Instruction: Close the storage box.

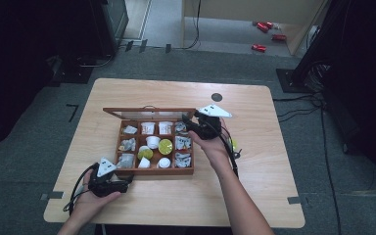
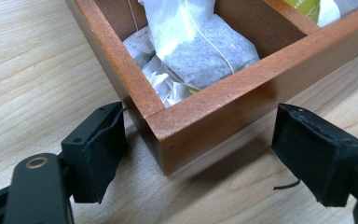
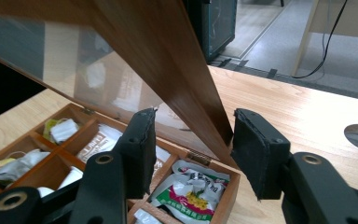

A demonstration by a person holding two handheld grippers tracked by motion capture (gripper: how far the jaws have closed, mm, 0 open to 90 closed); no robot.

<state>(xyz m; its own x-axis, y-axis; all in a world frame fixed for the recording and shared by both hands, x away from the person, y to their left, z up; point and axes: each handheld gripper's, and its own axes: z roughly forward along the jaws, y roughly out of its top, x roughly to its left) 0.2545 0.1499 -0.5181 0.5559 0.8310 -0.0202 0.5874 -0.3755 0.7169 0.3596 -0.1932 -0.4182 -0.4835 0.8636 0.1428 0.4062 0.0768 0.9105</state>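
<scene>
The left claw stands open around the near corner of the wooden box on the tabletop; its pads do not touch the wood. The right claw is also open, with the edge of the raised lid between its jaws, near the right pad, the grip loose.

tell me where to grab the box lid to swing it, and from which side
Grip the lid by its wooden side rail, from the box's right end, jaws straddling the thin frame. It stands raised on rear hinges; the right gripper already brackets that rail.
</scene>
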